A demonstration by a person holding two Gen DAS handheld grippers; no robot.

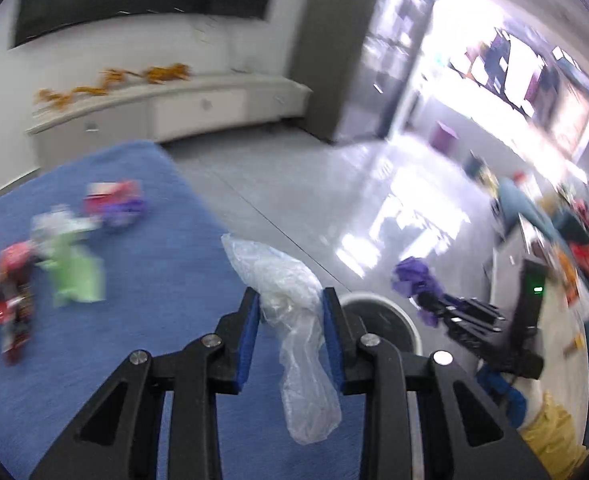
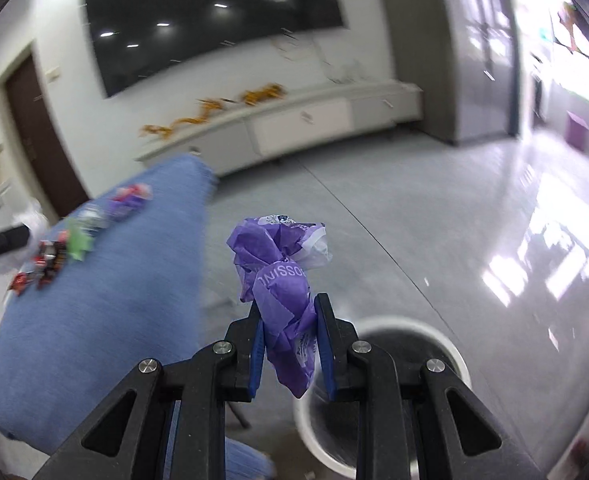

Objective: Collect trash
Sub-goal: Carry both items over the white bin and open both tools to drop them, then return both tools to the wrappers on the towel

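- While both of your tongs are loaded, treat each load as nearly weightless: the left tongs are closed on a crumpled clear plastic film bag, and the right tongs are closed on a crumpled purple plastic wrapper with white lettering.
- You hold the clear plastic film bag near its middle, so a wad sticks out past the blue pads and a limp tail hangs back towards the camera. It looks thin, soft and slick, so I judge it may slide if the pinch loosens.
- Your purple wrapper is pinched at its lower, narrower part, with the bulkier crumple standing free above the tips. It looks springy, not stiff, and it will probably puff out once released.
- Below the right tongs you have a round white-rimmed trash bin standing on the grey floor, and in the right wrist view the wrapper's lower end overlaps its rim. From the left wrist view the bin shows just right of your left tongs.
- Neither piece is fragile, so you can squeeze firmly. Because both are so light, they may cling to the pads or drift when let go.
- On the blue cloth-covered counter you have more litter: a pale green paper scrap, red and black snack wrappers and a red and purple packet, blurred here. Take such flat scraps by a raised edge or fold.
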